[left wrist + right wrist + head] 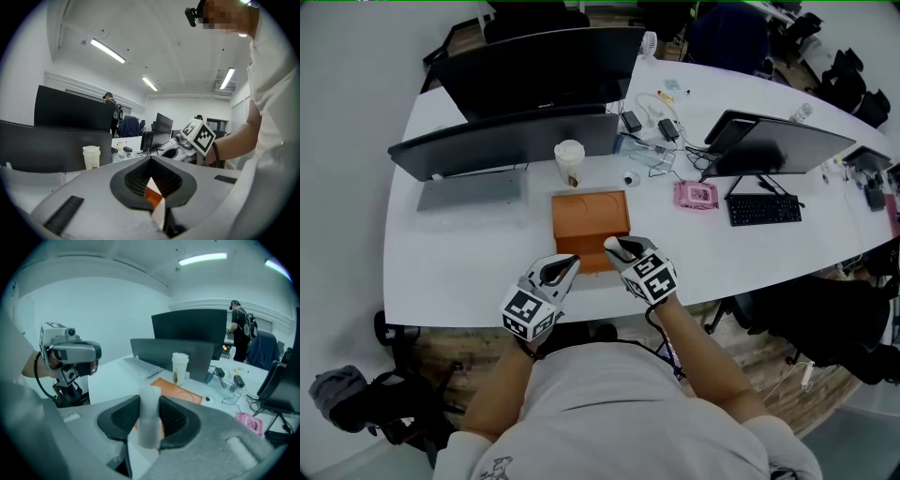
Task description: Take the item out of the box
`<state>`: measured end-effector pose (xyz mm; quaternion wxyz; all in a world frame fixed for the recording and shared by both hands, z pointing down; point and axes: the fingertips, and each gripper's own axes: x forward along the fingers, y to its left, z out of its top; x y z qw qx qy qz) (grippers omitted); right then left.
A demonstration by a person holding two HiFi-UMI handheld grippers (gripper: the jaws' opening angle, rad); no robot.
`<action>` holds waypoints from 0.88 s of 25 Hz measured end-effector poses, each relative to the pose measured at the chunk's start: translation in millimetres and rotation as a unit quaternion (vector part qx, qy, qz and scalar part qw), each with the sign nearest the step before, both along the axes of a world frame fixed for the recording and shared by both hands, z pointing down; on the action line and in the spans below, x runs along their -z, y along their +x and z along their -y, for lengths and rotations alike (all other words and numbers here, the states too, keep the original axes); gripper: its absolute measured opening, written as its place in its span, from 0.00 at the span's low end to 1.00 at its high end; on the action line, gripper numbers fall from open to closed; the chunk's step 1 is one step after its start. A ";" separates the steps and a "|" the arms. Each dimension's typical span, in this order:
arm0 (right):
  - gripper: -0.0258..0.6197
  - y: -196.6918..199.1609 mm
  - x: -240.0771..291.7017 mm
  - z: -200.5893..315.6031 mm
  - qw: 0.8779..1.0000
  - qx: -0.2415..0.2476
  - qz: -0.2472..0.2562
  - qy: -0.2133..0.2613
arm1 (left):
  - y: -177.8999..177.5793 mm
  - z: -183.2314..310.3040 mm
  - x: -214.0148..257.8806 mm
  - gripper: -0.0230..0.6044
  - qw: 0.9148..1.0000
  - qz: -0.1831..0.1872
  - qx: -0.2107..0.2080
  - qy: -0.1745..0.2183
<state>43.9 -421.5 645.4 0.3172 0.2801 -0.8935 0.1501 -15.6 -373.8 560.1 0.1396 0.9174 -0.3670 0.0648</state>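
**Head view:** The orange box (pixel 591 217) lies open on the white table (pixel 469 262), just in front of me. My left gripper (pixel 565 269) sits at the box's near left corner. My right gripper (pixel 619 248) is above its near right edge. A paper cup (pixel 569 161) stands just beyond the box's far side, and a pink pack (pixel 696 195) lies well off to the box's right.

**Left gripper view:** My left gripper (pixel 151 180) is clamped with its jaws almost together on a thin orange card flap (pixel 153 194) with a white underside. I can't tell from here whether the flap belongs to the box. The right gripper (pixel 199 138) shows beyond it to the right, and the cup (pixel 91 157) to the left.

**Right gripper view:** My right gripper (pixel 150 427) is grasping the item, a pale white cylinder (pixel 149 399). The cylinder stands upright between the two pads, with both pads pressed against its sides. It is held above the near edge of the box (pixel 180 392), clear of the box floor. The cup (pixel 179 366) stands just behind the box. The left gripper (pixel 70 352) is off to the box's left, and the pink pack (pixel 251 423) to its right.
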 end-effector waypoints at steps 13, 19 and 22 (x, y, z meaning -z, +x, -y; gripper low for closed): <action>0.24 38.9 136.1 -37.5 0.989 -0.019 0.111 0.095 | 29.9 -31.7 80.1 0.03 0.998 -0.005 0.027 0.053; 0.24 45.8 154.4 -44.8 0.985 -0.019 0.135 0.102 | 35.3 -38.1 96.3 0.03 0.997 -0.002 0.030 0.066; 0.24 45.7 163.4 -50.5 0.983 -0.015 0.156 0.100 | 37.6 -44.2 100.4 0.03 0.997 0.005 0.031 0.068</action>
